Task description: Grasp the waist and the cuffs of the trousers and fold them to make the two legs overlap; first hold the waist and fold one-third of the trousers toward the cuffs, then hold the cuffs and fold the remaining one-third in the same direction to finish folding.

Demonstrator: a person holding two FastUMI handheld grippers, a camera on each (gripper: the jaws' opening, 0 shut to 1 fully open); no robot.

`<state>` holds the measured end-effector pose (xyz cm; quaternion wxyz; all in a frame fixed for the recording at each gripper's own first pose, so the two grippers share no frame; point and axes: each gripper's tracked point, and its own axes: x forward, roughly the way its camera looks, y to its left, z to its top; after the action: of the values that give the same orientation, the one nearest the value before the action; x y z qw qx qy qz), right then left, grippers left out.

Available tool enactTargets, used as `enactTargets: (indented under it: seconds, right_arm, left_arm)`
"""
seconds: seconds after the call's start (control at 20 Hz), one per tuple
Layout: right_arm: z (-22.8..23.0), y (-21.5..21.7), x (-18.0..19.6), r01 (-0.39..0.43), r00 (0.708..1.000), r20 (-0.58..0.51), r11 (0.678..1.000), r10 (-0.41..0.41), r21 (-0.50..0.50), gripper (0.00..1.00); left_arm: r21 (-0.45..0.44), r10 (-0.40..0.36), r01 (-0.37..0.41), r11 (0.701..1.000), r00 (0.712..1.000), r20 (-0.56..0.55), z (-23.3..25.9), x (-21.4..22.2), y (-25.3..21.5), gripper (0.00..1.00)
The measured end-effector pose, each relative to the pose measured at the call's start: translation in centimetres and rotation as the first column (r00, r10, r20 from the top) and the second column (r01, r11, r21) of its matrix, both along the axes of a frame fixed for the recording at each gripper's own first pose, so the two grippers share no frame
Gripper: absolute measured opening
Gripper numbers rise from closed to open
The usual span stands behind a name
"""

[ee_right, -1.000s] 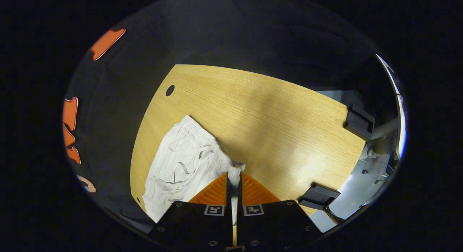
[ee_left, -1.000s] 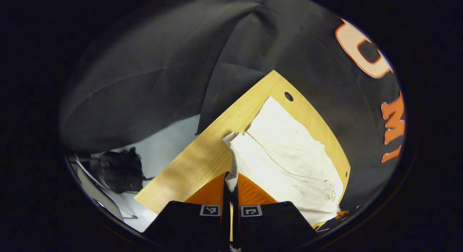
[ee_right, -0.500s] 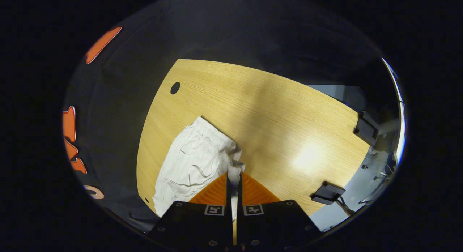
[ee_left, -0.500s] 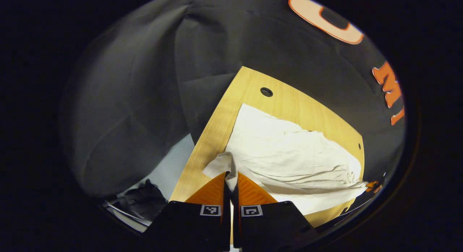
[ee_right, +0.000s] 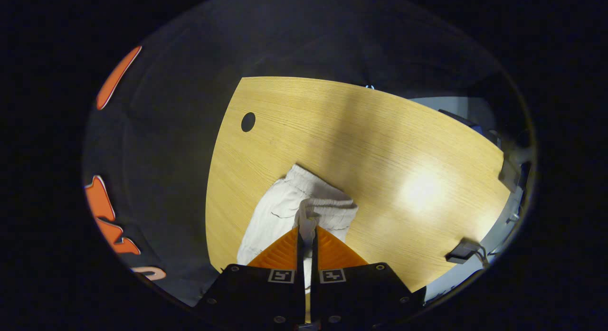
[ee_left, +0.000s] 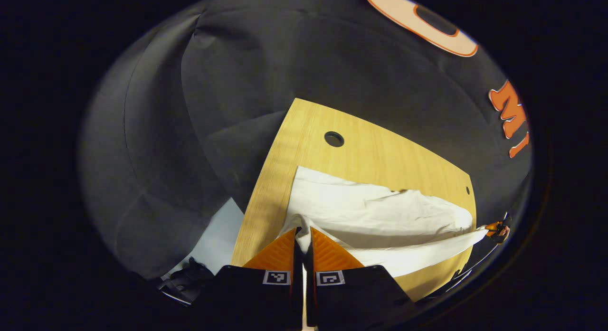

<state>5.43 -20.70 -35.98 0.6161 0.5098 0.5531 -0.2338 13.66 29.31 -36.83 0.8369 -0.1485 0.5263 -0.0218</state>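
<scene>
white cotton trousers [ee_left: 375,217] on wooden table [ee_left: 380,150] | left gripper [ee_left: 302,231] pinches cuff, right gripper [ee_right: 307,231] pinches waist — both clamped | step: overlapping legs | next: carry toward 12 o'clock, lay flat

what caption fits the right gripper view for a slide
Right tool pinching the waistband of white trousers above a wooden table.

Left gripper [ee_left: 303,232] pinches the trousers [ee_left: 380,217]
White cloth stretches taut across the table [ee_left: 370,150] to the right gripper [ee_left: 496,228].
</scene>
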Motion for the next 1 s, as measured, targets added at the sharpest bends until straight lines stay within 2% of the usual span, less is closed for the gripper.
enactTargets:
  seconds: [0.15, 0.3, 0.45, 0.55, 0.65, 0.7, 0.75, 0.8, 0.95, 1.0]
  right_arm:
    - [-1.2, -0.2, 2.6, 0.032, 0.999, 0.019, 0.999, -0.033, 0.023, 0.05]
    - [-2.1, -0.2, 4.5, 0.06, 0.997, 0.038, 0.997, -0.062, 0.048, 0.05]
    - [-3.1, -0.5, 4.9, 0.112, 0.993, 0.019, 0.993, -0.113, 0.047, 0.05]
    - [-3.5, -0.5, 6.2, 0.152, 0.987, 0.05, 0.987, -0.155, 0.053, 0.06]
    - [-3.0, -0.6, 8.8, 0.223, 0.96, 0.153, 0.971, -0.235, 0.091, 0.12]
    - [-2.4, -1.1, 10.0, 0.254, 0.941, 0.205, 0.963, -0.268, 0.094, 0.19]
    - [-2.1, -1.7, 10.8, 0.261, 0.934, 0.232, 0.962, -0.271, 0.075, 0.23]
    - [-2.0, -2.1, 10.3, 0.251, 0.937, 0.238, 0.967, -0.254, 0.046, 0.31]
    - [-1.9, -3.0, 8.2, 0.182, 0.965, 0.198, 0.983, -0.172, -0.029, 0.4]
    - [-2.2, -3.1, 7.2, 0.14, 0.974, 0.188, 0.988, -0.126, -0.064, 0.59]
  left_arm:
    - [-0.016, 0.039, -0.039, 0.999, 0.999, -0.008, -2.5, 2.6, -1.0, 0.06]
    - [0.005, 0.067, -0.067, 0.998, 0.997, -0.025, -4.2, 3.6, -1.2, 0.06]
    - [-0.011, 0.139, -0.139, 0.99, 0.99, 0.02, -4.1, 5.0, -1.1, 0.06]
    - [-0.041, 0.228, -0.226, 0.973, 0.973, 0.044, -3.7, 5.5, -0.7, 0.05]
    - [-0.068, 0.338, -0.333, 0.94, 0.938, 0.08, -3.6, 6.5, 0.6, 0.13]
    - [-0.081, 0.385, -0.379, 0.922, 0.918, 0.097, -3.0, 6.7, 1.4, 0.18]
    - [-0.095, 0.411, -0.403, 0.91, 0.906, 0.098, -3.3, 6.7, 1.5, 0.2]
    - [-0.103, 0.411, -0.402, 0.91, 0.908, 0.088, -3.2, 6.0, 1.3, 0.28]
    - [-0.087, 0.387, -0.379, 0.921, 0.915, 0.112, -1.6, 5.8, 0.7, 0.64]
    - [-0.081, 0.367, -0.36, 0.93, 0.922, 0.123, -1.1, 6.1, 0.3, 0.76]
